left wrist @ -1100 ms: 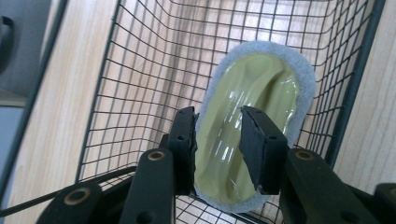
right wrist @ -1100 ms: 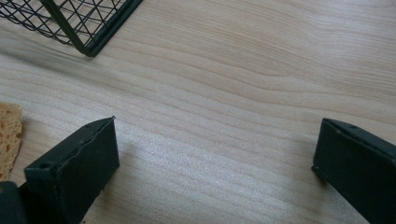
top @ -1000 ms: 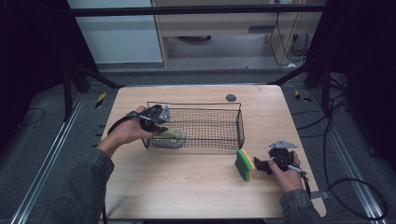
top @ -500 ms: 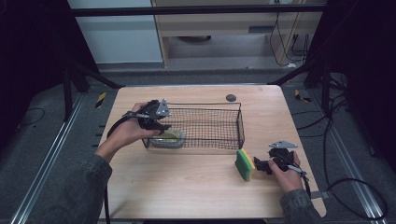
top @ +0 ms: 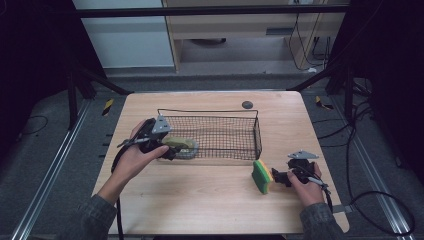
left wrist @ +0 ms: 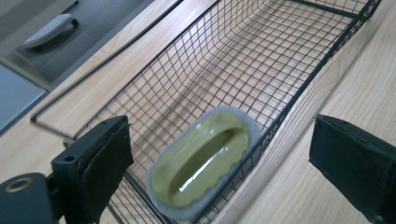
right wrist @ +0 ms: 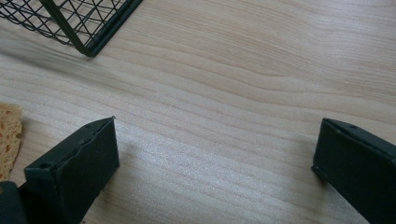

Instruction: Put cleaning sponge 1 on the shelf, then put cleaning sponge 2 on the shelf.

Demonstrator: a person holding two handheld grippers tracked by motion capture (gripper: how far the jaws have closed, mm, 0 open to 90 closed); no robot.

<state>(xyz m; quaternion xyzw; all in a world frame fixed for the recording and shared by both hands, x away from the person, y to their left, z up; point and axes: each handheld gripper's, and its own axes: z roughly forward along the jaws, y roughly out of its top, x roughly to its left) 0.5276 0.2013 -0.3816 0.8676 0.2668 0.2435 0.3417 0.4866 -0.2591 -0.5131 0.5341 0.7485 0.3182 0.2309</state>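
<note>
Left tool (top: pixel 167 150) sits at the wire basket's (top: pixel 257 131) left end, jaws just opened and released; the green scrubber (left wrist: pixel 201 161) lies inside the basket's near-left corner, free of both pads. Right tool (top: pixel 280 176) rests open on the bench (top: pixel 200 200), the yellow-green sponge (top: pixel 261 177) just beside it.

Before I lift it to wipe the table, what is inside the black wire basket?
Inside the black wire basket, one oval olive-green scrubber with a grey rim lies at its near left corner. The other mesh floor is bare; what the scrubber covers is hidden.
</note>
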